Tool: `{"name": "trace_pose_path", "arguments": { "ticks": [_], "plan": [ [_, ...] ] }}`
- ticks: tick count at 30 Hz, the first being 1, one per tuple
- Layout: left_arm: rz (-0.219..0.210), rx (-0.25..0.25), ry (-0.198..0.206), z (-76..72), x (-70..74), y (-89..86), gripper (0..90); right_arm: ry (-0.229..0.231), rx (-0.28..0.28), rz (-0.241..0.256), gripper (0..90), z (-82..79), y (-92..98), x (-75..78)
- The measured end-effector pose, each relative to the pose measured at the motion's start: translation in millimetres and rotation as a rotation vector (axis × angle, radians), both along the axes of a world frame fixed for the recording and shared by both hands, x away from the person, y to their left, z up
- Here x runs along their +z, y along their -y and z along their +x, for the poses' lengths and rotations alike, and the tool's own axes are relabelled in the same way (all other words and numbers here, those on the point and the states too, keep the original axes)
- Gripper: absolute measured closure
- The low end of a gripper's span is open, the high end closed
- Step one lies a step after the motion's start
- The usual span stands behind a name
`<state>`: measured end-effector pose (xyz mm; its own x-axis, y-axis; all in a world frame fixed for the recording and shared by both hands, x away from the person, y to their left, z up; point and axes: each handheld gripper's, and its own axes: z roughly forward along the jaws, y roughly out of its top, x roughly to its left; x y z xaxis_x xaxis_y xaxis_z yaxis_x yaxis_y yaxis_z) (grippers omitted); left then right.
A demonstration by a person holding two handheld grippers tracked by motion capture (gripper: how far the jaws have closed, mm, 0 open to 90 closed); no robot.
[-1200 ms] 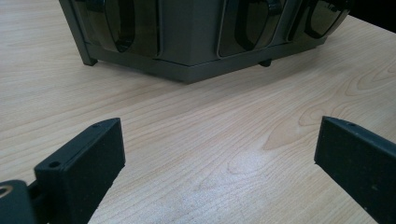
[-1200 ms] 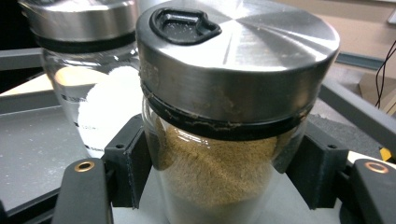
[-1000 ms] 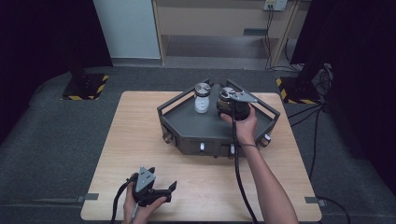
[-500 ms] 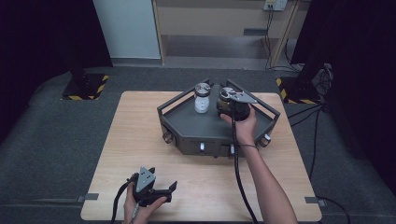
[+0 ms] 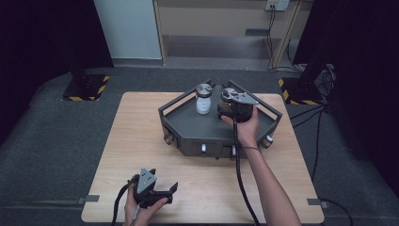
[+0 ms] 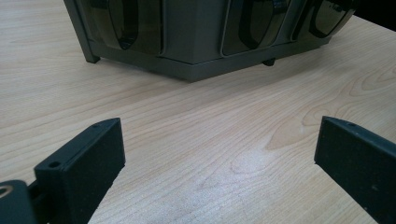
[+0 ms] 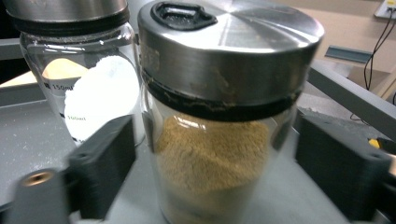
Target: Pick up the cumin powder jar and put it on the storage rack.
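A glass jar of brown powder (image 7: 215, 154) with a steel lid stands on the dark grey rack (image 5: 188, 125); it is also visible in the high view (image 5: 229, 101). My right gripper (image 7: 217, 179) is open, one jaw on each side of this jar with small gaps. Just left of it stands a jar of white powder (image 7: 100, 100), also in the high view (image 5: 203, 101). My left gripper (image 5: 157, 190) rests low over the table near its front edge, open with nothing between its jaws (image 6: 219, 154), facing the rack's front (image 6: 196, 51).
The rack has raised rails (image 5: 268, 110) around its top and dark jar slots (image 6: 121, 23) along its front. Bare wooden table (image 5: 136, 136) lies left of and in front of it. A cable (image 5: 242, 183) trails along the right forearm.
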<state>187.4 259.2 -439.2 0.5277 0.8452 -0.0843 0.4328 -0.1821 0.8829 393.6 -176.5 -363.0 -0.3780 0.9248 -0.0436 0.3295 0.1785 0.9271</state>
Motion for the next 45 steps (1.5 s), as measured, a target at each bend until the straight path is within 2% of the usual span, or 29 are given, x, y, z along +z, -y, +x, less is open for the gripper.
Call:
{"name": "trace_pose_path", "arguments": {
  "ticks": [4, 7, 10, 12, 14, 19, 31, 34, 38, 45],
  "plan": [
    [0.002, 0.003, 0.0, -0.3, 0.3, 0.5, 0.8, 0.002, -0.002, 0.004, 5.0, -8.0, 4.0, 4.2],
    [0.003, 0.006, 0.002, -0.8, 0.5, 0.7, 0.9, 0.008, 0.025, 0.0, 5.0, -16.5, 10.0, 6.8],
    [0.006, 0.011, 0.008, -1.5, 0.5, 1.0, 0.9, -0.004, 0.042, 0.038, 3.6, -26.2, 17.4, 10.4],
    [0.009, 0.013, 0.011, -1.9, 0.5, 1.2, 0.8, 0.019, 0.048, 0.034, 3.6, -35.7, 20.5, 11.3],
    [0.014, 0.017, 0.011, -1.6, 0.5, 1.9, 0.8, 0.02, 0.05, 0.031, 3.6, -41.6, 23.2, 13.2],
    [0.019, 0.024, 0.015, -2.4, 0.6, 2.3, 0.8, 0.028, 0.049, 0.072, 3.5, -54.6, 34.0, 14.1],
    [0.024, 0.031, 0.025, -4.1, 0.4, 5.3, 0.9, 0.054, 0.055, 0.111, 3.5, -90.3, 54.1, 14.0],
    [0.026, 0.029, 0.024, -4.4, 0.4, 5.9, 0.9, 0.061, 0.057, 0.114, 3.6, -102.4, 58.1, 11.8],
    [0.026, 0.031, 0.031, -5.1, 0.7, 6.4, 0.8, 0.077, 0.058, 0.092, 3.6, -124.4, 64.4, 5.3],
    [0.039, 0.028, 0.028, -4.8, 0.0, 8.2, 0.8, 0.083, 0.064, 0.115, 3.4, -159.5, 81.4, -6.0]
  ]
}}
